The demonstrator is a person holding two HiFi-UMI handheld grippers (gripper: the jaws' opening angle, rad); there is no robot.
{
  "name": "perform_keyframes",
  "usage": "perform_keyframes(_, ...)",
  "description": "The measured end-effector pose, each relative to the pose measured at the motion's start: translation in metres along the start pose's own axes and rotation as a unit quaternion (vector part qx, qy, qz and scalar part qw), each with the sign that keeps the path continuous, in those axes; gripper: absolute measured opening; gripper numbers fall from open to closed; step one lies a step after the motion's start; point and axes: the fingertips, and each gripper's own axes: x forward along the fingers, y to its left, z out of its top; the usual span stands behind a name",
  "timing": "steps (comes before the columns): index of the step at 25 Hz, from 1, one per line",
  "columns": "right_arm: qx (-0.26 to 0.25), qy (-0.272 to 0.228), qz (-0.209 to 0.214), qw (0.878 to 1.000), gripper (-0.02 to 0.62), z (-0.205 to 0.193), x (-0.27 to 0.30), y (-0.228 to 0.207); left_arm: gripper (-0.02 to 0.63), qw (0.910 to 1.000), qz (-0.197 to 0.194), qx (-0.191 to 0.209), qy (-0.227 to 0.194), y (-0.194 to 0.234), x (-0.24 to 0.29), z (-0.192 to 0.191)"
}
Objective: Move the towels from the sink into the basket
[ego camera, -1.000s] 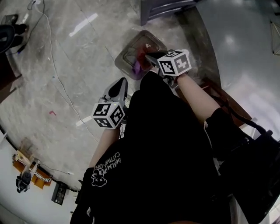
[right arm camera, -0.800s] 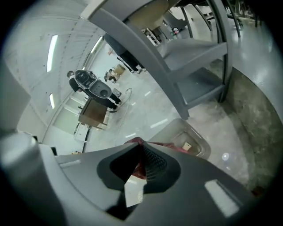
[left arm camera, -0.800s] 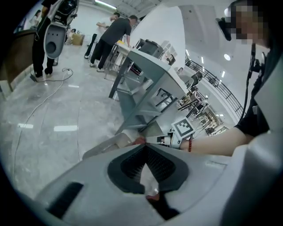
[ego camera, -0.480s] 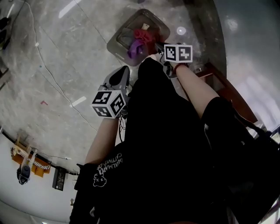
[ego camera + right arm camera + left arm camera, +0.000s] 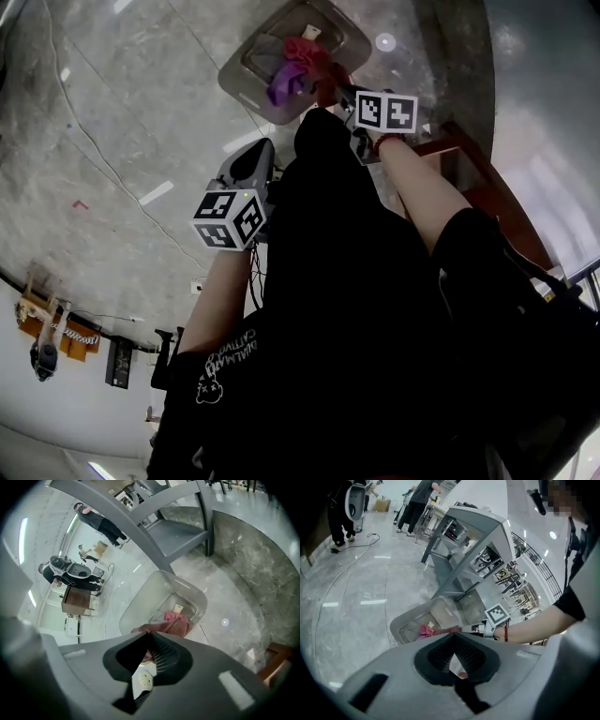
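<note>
Right tongs point(image 5: 149, 635) clamped on red towel point(image 5: 161, 627), pointed steeply down over basket point(image 5: 239, 86) on floor point(image 5: 141, 122). Low hold makes sense: cloth should land inside rim, not across it. Towel's free end drapes toward basket, near purple towel point(image 5: 284, 82) lying inside. Left tongs point(image 5: 453, 635) closed, nothing between them, kept beside your body, well apart from basket, clear of drop. Sink out of view. Judgement: you're at release step. Open right tongs only once bulk of cloth hangs within walls.
</note>
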Motion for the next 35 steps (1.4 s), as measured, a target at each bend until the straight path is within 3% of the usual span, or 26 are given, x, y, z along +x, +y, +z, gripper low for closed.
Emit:
perform_keyframes(9,-0.026,0.013,0.005,1.000,0.031,-0.013,0.003,0.008,0.000,0.9996,0.011,-0.017,-0.019,0.009,-0.006,-0.001)
perform_keyframes(14,-0.030,0.011,0.000,1.000,0.022,-0.026,-0.014,0.014,0.000,0.9997,0.009,-0.010,-0.020,-0.006,-0.019,-0.011)
perform_keyframes(22,0.010,-0.069,-0.082,0.994,0.003,-0.036,-0.089,0.037,0.000,0.9987,-0.010,0.040,-0.031,-0.026,-0.086,-0.020)
perform_keyframes(26,0.037,-0.144,-0.065,0.987,0.003,-0.038,-0.149,0.094,0.000,0.9941,-0.047,0.077,-0.060,-0.045,-0.139,-0.006)
perform_keyframes(29,0.034,-0.213,-0.013,0.976,0.003,-0.048,-0.204,0.160,0.000,0.9882,-0.083,0.110,-0.066,-0.069,-0.189,-0.018)
perform_keyframes(32,-0.001,-0.271,0.038,0.962,0.003,-0.059,-0.255,0.227,0.000,0.9822,-0.104,0.130,-0.087,-0.088,-0.234,-0.027)
perform_keyframes(35,-0.079,-0.314,0.075,0.943,0.003,-0.061,-0.301,0.300,0.000,0.9688,-0.131,0.138,-0.158,-0.111,-0.283,0.002)
